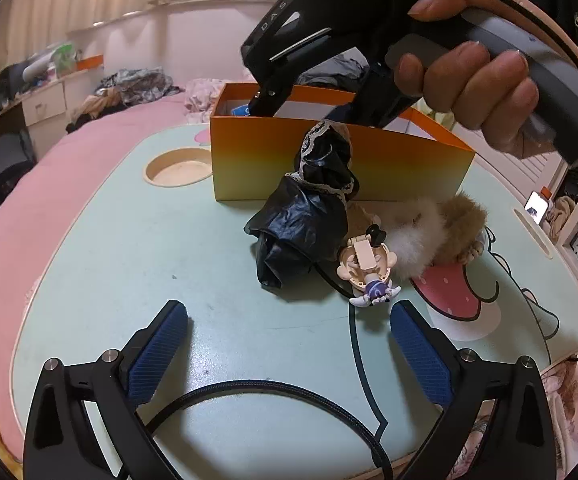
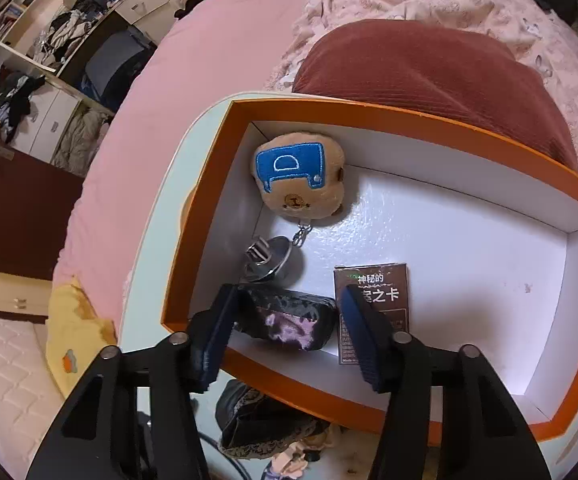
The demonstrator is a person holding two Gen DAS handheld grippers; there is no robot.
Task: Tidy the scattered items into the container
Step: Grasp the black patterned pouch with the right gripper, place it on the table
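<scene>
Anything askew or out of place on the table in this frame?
Yes. The figurine lies tipped over beside the black umbrella and fluffy toy, all heaped against the box instead of inside it. No spill or damage is visible.

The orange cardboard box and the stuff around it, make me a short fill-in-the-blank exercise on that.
1. The orange cardboard box has a ____ inside.
2. The brown plush bear keychain carries a ____ patch.
3. The black folded umbrella lies ____ the box, on the pale green table.
4. The left gripper has its jaws ____ with nothing between them.

Missing words: white; blue; outside; open
</scene>
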